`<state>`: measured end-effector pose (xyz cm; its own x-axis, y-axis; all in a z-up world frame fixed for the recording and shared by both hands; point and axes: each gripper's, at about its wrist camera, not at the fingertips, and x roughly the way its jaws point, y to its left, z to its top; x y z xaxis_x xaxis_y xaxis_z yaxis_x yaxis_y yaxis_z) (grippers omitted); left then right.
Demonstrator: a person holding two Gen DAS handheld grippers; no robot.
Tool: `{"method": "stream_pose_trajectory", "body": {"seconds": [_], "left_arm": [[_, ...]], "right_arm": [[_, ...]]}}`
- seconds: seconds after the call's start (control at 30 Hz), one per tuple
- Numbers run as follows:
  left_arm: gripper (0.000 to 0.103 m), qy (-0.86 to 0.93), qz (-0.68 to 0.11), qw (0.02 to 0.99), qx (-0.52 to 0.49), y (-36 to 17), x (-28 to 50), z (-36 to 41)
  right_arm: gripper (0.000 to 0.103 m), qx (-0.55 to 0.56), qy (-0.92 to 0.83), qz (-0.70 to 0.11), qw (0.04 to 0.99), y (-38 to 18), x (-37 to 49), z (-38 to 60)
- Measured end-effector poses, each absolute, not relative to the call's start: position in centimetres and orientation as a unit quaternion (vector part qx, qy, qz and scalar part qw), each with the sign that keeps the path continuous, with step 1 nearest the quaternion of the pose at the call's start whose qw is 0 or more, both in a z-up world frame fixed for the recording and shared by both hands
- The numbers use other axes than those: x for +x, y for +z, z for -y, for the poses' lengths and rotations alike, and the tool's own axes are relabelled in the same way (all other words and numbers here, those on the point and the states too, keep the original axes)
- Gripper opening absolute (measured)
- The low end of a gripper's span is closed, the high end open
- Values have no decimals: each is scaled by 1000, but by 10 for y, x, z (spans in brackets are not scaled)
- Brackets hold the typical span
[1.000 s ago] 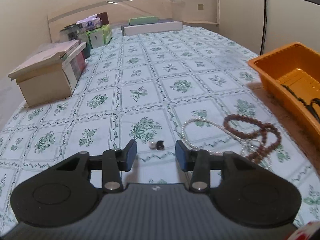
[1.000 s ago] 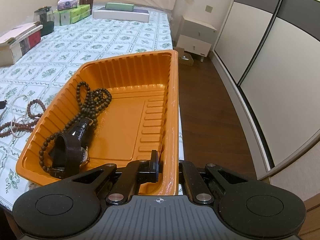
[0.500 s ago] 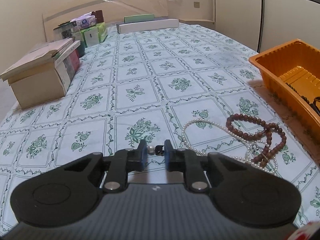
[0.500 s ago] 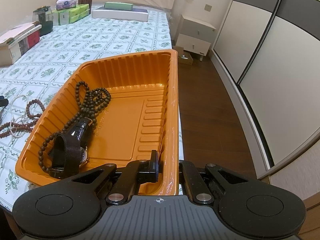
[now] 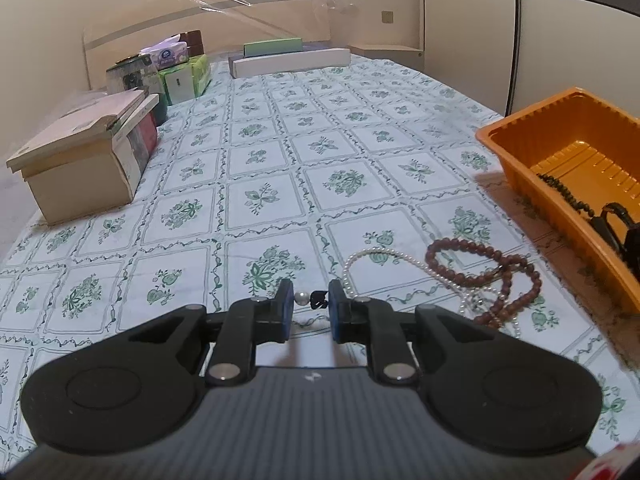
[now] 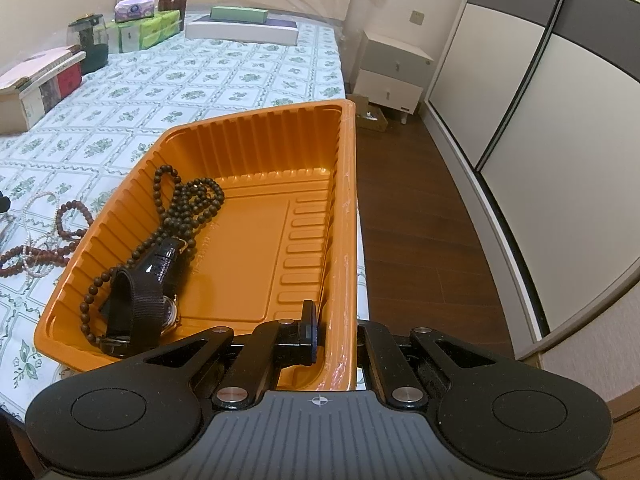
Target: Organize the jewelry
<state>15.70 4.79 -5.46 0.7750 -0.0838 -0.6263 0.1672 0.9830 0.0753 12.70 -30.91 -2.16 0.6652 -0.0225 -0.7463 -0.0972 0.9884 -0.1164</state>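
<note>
Both grippers grip: left gripper (image 5: 308, 300) pinches a small earring (image 5: 307, 299), right gripper (image 6: 334, 330) clamps the tray (image 6: 347, 216) rim, hiding one finger.

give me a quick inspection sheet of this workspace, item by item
surface: bed sheet, white with green floral squares.
job's things: orange tray holds dark beads and a black-strapped watch; pearl strand and brown beads lie tangled on the sheet.
clutter: boxes and tissue packs along the far edge.
grippers: left gripper has just been closing on a small pearl-and-black piece; right gripper is shut on the tray's wall.
cables: nothing seen.
surroundings: nightstand, wardrobe doors, wood floor.
</note>
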Motion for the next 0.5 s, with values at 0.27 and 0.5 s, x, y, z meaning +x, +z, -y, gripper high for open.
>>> {"method": "stream_pose_trajectory", "body": {"seconds": [0.27, 0.5], "left_arm": [[16, -82, -323, 941, 62, -44, 153, -37], [16, -118, -315, 940, 55, -32, 148, -14]], "right_arm": [[4, -71, 24, -408, 910, -19, 126, 309], [4, -71, 28, -409, 909, -18, 125, 310]]}}
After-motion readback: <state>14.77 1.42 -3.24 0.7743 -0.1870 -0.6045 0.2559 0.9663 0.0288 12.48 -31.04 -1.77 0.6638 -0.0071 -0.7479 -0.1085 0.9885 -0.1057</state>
